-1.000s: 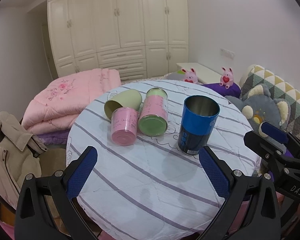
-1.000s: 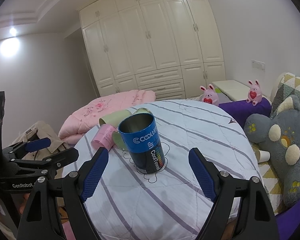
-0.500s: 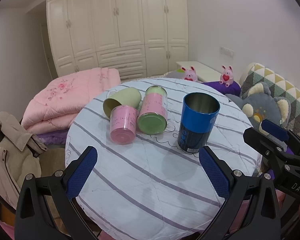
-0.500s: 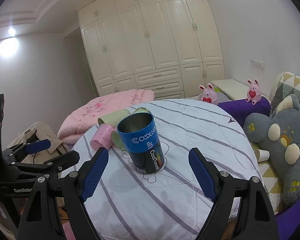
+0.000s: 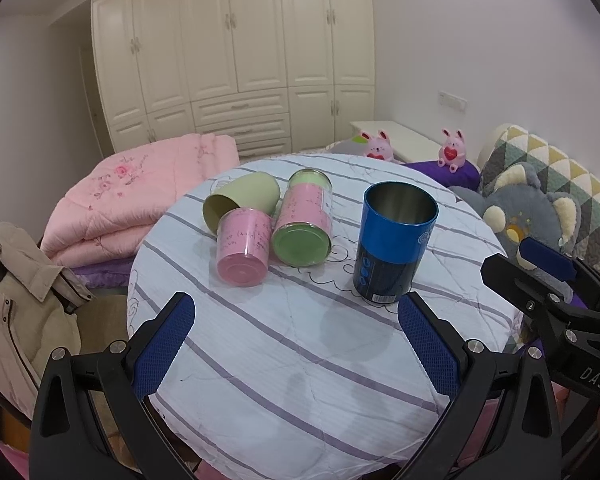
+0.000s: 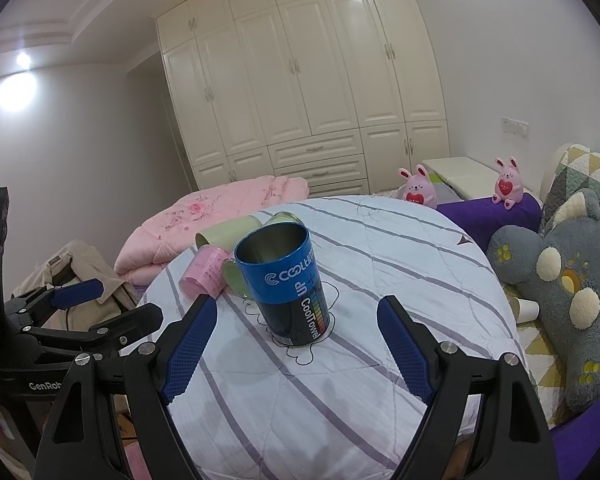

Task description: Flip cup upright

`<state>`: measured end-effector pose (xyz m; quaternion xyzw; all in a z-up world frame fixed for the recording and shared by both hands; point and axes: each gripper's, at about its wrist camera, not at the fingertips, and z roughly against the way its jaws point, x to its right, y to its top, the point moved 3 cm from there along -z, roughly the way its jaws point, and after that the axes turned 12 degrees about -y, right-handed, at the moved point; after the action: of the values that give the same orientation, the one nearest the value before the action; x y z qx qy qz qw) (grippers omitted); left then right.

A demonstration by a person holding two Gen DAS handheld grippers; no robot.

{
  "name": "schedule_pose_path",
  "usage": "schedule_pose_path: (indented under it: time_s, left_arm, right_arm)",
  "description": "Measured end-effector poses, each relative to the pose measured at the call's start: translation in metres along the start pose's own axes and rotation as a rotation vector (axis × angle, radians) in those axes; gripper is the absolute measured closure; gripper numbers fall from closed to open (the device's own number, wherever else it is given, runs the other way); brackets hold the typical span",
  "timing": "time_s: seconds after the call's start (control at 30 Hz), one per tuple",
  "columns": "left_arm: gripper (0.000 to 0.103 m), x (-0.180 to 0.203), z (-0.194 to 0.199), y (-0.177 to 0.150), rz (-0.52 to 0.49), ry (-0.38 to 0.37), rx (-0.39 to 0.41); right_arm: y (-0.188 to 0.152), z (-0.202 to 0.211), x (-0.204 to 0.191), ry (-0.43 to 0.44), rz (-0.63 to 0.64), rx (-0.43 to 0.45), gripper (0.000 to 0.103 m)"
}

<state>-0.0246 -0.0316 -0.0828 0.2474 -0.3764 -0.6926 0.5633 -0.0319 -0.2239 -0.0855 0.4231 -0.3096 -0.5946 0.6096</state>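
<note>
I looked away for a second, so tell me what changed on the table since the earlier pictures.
Almost nothing. The left wrist view has drifted slightly, with no grasp or release. Both hand-held grippers, left and right, stay open and empty. The blue cup still stands upright; the pink cup, green-lidded can and pale green cup still lie sideways.

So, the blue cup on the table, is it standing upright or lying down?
Upright. The blue cup stands on its base on the table, open mouth up, metal inside visible.

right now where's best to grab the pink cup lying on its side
Grip the pink cup across its round side wall, mid-length, coming down from above with the left hand-held gripper. It lies flat, base toward the camera, squeezed between the beige cup and the green-lidded can.
</note>
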Motion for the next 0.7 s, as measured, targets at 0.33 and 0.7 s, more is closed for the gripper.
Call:
schedule_pose_path:
  time_s: [0.33,0.7]
  left_arm:
    - [0.0,-0.0015,-0.0026,-0.0017,-0.004,0.01,0.001]
    - [0.0,-0.0045,-0.0061,-0.0022,-0.004,0.011,-0.007]
  right_arm:
    - [-0.0003,-0.0018,-0.0018,-0.004,0.002,-0.006,0.019]
    - [-0.0021,-0.0047,-0.0043,-0.01,0.014,-0.016,0.019]
